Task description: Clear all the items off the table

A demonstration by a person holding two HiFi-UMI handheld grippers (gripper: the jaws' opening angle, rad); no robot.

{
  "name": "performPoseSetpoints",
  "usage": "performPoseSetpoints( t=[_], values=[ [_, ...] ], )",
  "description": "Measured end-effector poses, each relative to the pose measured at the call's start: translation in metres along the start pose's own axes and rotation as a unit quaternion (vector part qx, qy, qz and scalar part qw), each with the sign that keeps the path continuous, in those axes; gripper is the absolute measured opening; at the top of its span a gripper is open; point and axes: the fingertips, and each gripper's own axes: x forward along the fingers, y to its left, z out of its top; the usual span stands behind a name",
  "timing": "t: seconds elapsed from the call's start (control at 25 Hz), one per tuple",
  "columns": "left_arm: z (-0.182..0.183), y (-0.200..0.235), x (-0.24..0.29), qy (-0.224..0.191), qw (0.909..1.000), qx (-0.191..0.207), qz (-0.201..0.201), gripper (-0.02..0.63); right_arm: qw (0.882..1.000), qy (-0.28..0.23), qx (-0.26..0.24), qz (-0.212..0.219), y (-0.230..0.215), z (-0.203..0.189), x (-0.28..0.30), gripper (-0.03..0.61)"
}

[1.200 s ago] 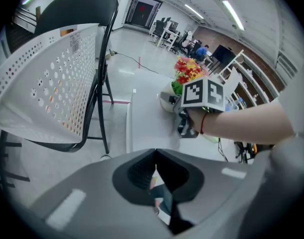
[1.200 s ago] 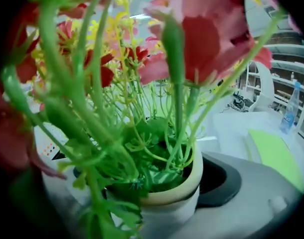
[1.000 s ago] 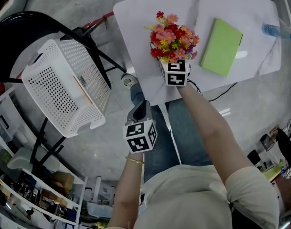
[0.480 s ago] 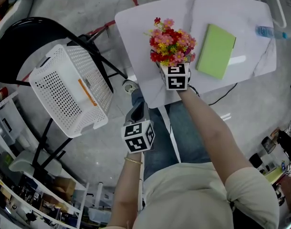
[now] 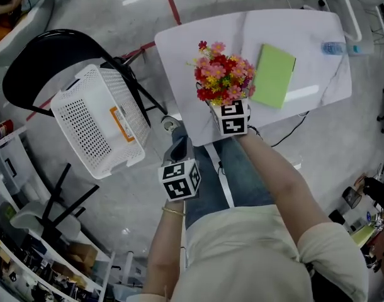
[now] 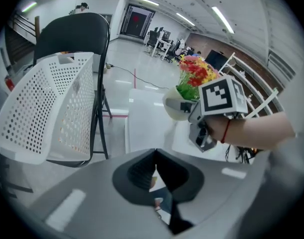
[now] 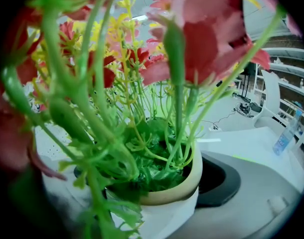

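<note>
The flower pot (image 7: 167, 208) is pinched in the jaws of the right gripper (image 5: 228, 106), over the near edge of the table (image 5: 198, 36). A green book (image 5: 274, 75) is seen just beyond that gripper. The left gripper (image 6: 155, 166) is pressed together, empty; a white basket (image 5: 101, 121) is seen to its left.

The potted flowers (image 5: 223, 77) are red, pink and yellow, the book (image 5: 274, 75) on the white table (image 5: 186, 49) lime green. The perforated basket (image 5: 94, 121) is white.

At lower centre the left claw (image 6: 153, 176) is seen closed, empty; right of centre a flower pot (image 6: 173, 108) is held by the right claw (image 6: 188, 109).
</note>
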Motion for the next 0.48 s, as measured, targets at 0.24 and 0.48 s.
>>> performPoseSetpoints(
  t=[0.24,0.48],
  values=[
    [0.011,-0.001,-0.023,-0.018,0.9998,0.000,0.004,0.009,1.000,-0.006,-0.014,0.012,0.009,0.025,-0.038,0.522],
    [0.023,0.002,-0.053,-0.042,0.9990,-0.005,0.015,0.009,0.999,-0.017,-0.030,0.042,0.032,0.049,-0.080,0.522]
  ],
)
